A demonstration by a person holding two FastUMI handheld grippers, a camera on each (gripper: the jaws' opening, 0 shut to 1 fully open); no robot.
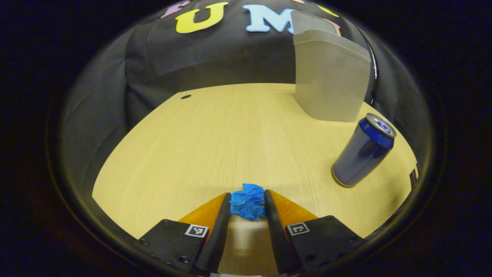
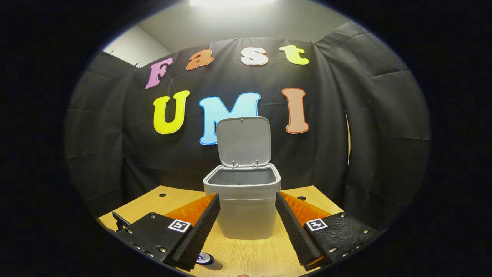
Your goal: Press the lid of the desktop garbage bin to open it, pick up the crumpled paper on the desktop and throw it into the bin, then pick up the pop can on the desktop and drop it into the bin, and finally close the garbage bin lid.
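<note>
Paper first: my left gripper (image 1: 248, 202) has both fingers pressed against the blue crumpled paper (image 1: 248, 201), one on each side, and the wad sits squeezed between the tips low over the wooden desktop (image 1: 215, 134). From the left gripper view I cannot tell whether the paper is touching the wood or just clear of it. Off to the right on the same desk stands the pop can (image 1: 363, 152), blue, upright on its base, well apart from the paper. Beyond it, toward the back edge of the desk, is the grey garbage bin (image 1: 330, 80), seen side-on, close to the can but not touching it.

Over to my right gripper (image 2: 248, 215): its fingers stand wide apart with nothing between them, framing the garbage bin (image 2: 242, 215) straight ahead in the right gripper view. The bin's lid (image 2: 243, 141) is up, tipped back on its hinge against the black cloth wall (image 2: 384, 134), and the mouth is open with a dark grey inside. Down at the bottom edge, just beside my left-hand finger, the top of the pop can (image 2: 204, 258) peeks in, sitting on the desktop (image 2: 250, 254).
</note>
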